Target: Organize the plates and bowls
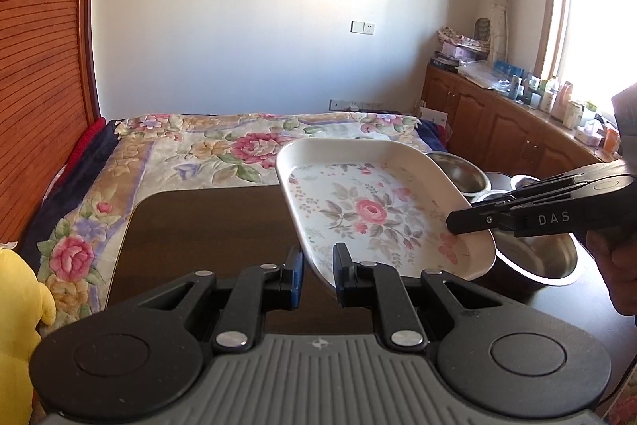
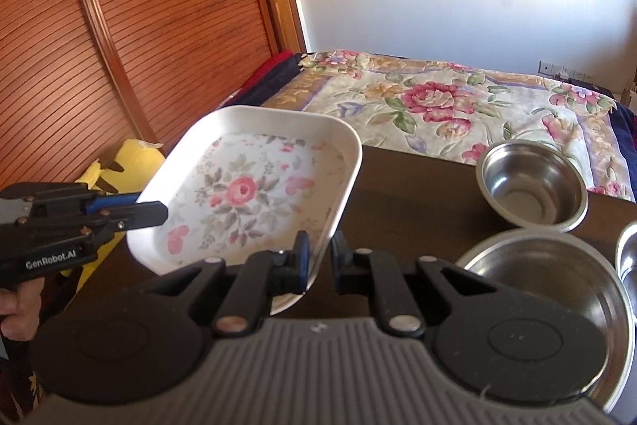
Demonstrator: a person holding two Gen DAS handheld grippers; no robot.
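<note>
I hold the floral tray (image 1: pixel 370 210) tilted above the bench (image 1: pixel 207 226), both my left claw (image 1: pixel 318 265) and right claw (image 2: pixel 320 257) clamped on its rim.

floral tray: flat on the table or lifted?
Lifted and tilted. The floral tray hangs above the table, both claws at its rim: left claw, right claw.

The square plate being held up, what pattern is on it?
The plate is white with pink roses and grey-green leaves, clearest in the right wrist view.
</note>
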